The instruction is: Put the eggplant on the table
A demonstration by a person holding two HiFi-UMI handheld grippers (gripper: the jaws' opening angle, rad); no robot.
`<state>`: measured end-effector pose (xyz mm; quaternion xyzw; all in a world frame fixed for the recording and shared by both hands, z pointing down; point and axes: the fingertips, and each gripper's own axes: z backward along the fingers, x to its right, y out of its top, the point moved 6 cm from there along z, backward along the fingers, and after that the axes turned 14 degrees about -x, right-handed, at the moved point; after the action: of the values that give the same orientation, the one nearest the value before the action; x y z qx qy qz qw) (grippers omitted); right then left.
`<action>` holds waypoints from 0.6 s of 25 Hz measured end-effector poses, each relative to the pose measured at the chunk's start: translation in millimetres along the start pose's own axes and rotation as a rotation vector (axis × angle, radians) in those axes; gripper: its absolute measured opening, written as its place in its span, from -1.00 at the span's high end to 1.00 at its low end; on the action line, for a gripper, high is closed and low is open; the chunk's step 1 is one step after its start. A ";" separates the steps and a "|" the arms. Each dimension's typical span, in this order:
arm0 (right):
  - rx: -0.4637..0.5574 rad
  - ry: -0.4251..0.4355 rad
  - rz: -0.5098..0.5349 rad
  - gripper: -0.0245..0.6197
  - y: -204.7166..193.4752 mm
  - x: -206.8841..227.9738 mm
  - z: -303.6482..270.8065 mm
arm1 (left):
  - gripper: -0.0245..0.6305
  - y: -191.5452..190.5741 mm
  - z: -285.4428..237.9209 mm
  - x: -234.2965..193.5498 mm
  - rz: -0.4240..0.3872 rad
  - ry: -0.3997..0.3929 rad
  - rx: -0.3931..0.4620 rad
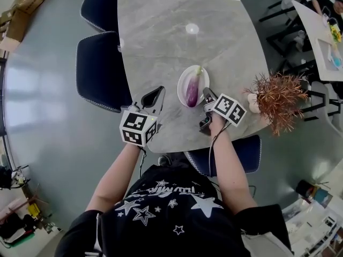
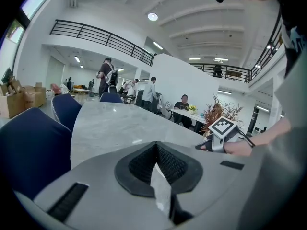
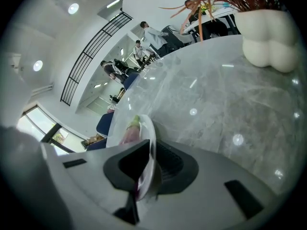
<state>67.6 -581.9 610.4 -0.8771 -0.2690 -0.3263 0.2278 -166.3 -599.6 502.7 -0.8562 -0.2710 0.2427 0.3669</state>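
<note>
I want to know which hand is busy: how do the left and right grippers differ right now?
The right gripper has its fingers closed on the rim of the plate holding the eggplant; the left gripper has its fingers together on nothing. The right gripper touches the plate, while the left gripper sits apart from it, to its left. Both are low over the table near its front edge.

Seen from above, a grey marble table (image 1: 161,42). Near its front edge sits a white plate (image 1: 184,78) holding a purple eggplant (image 1: 192,90). The right gripper (image 1: 207,95) touches the plate's right rim. The left gripper (image 1: 154,97) lies at the front left edge, jaws together. A reddish potted plant (image 1: 277,96) stands at the right edge, and dark blue chairs (image 1: 99,68) line the left.
</note>
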 end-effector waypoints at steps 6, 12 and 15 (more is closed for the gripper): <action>-0.018 -0.042 0.030 0.84 -2.5 3.3 3.1 | 0.90 -2.8 2.5 3.6 -0.001 -0.006 0.000; -0.021 -0.046 0.062 0.67 -8.9 0.5 9.3 | 0.90 -7.1 9.4 8.0 -0.011 -0.013 0.002; -0.018 -0.054 0.064 0.67 -16.9 -1.0 16.2 | 0.90 -12.3 17.3 10.7 -0.010 -0.015 0.007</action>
<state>63.8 -560.3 602.4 -0.8957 -0.2436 -0.2976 0.2230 -172.5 -577.0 499.1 -0.8518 -0.2772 0.2481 0.3689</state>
